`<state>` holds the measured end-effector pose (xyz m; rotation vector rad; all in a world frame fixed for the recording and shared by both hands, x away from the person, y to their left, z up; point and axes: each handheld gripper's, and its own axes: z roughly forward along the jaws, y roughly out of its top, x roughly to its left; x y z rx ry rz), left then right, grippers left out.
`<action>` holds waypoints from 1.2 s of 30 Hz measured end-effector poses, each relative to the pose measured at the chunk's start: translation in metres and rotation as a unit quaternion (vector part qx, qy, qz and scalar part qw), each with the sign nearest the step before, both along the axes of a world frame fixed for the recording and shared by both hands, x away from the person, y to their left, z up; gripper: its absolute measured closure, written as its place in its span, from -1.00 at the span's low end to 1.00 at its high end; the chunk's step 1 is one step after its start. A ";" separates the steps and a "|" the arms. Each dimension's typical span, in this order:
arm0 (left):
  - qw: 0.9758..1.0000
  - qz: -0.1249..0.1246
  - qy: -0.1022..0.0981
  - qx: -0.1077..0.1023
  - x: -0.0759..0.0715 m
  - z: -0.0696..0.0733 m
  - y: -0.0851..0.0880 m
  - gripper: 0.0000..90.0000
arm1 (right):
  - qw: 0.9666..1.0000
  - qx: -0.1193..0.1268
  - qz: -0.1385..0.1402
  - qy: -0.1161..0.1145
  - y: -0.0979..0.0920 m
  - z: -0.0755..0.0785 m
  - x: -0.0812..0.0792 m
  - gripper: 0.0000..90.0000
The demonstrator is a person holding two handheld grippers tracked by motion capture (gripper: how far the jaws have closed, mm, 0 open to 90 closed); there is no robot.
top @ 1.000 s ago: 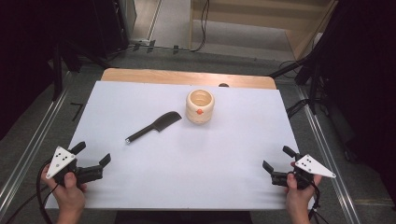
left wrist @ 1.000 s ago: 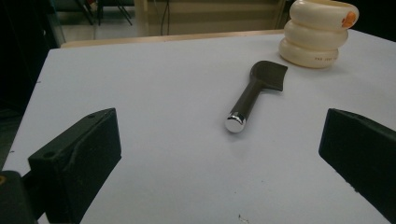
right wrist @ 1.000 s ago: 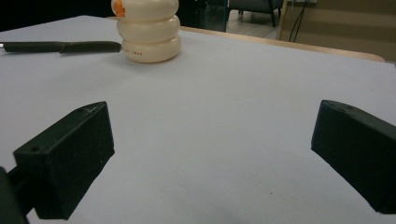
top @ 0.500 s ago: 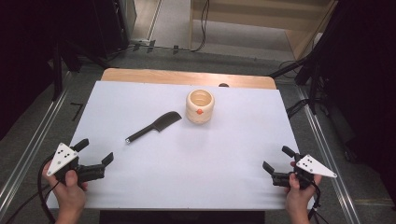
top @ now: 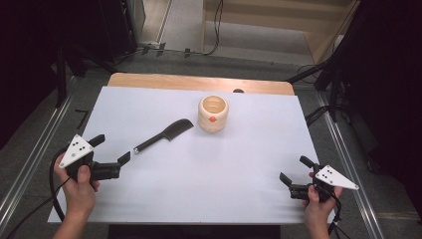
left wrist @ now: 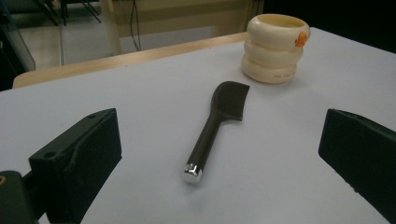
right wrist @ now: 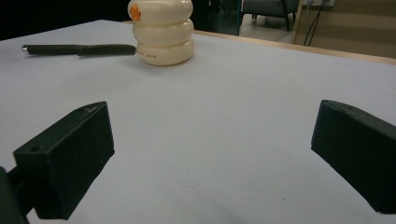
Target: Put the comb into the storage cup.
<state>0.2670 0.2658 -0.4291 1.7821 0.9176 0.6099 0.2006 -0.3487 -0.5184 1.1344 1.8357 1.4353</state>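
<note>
Left gripper (top: 110,149) nearer spatula (top: 164,135)

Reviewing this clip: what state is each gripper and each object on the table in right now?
left gripper: open, jaws wide, holding nothing, aimed at the spatula.
right gripper: open, empty, low over the white sheet.
black spatula: lying flat, untouched, silver-capped handle end toward the left gripper.
cream ribbed holder: upright, open top, apart from the spatula.

Lighting even and bright from overhead on the white table top (top: 239,164), surroundings falling to near black; soft short shadows beside the cream holder (left wrist: 273,46) and dark spatula (left wrist: 219,123); near black jaws slightly out of focus, background soft, mild grain throughout.
</note>
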 end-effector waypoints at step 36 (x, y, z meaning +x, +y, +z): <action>0.994 -0.059 0.071 0.053 0.066 0.028 -0.033 -1.00 | 1.000 0.004 0.005 0.001 -0.001 -0.001 0.001 -1.00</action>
